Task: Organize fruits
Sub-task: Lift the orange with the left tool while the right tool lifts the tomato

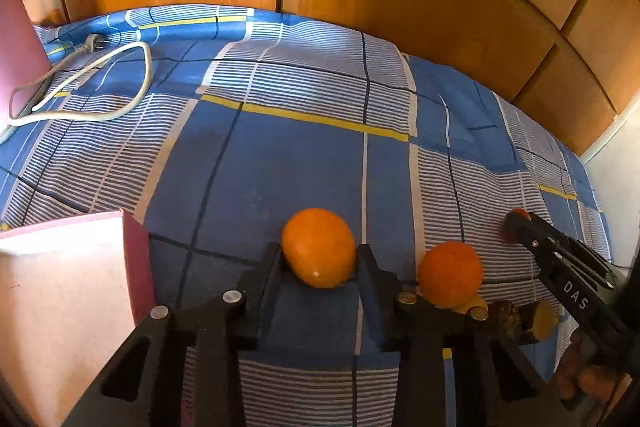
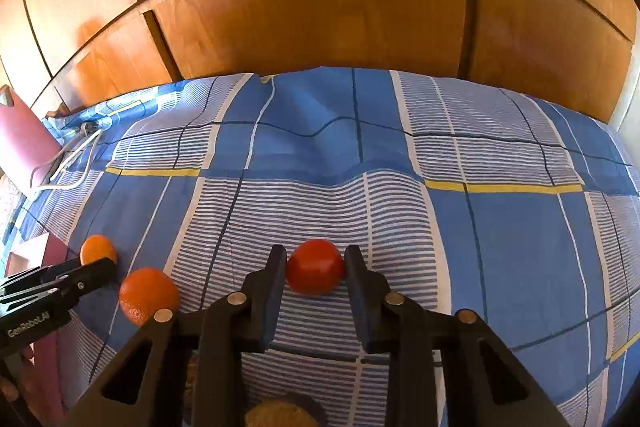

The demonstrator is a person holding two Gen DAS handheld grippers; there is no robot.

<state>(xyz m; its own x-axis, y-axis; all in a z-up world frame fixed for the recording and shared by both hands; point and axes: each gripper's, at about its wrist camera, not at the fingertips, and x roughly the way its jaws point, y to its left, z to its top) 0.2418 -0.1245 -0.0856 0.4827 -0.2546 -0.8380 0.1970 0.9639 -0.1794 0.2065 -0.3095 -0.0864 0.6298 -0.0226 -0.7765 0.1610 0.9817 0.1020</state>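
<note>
While you are clamping the left hand-held gripper (image 1: 319, 259) on the pale orange (image 1: 318, 247) and the right hand-held gripper (image 2: 316, 267) on the red fruit (image 2: 315, 266), both fruits are resting low on the bed (image 1: 280, 155). Each is sitting only at the fingertips, so a quick lift is likely risking a slip. Just beside, the darker orange (image 1: 450, 273) is lying loose and could roll if nudged. Farther off, the white cable (image 1: 100, 83) is lying clear.

Left claw (image 1: 319, 259) angled downward, jaws clamped, right claw (image 2: 316, 265) likewise, side by side
</note>
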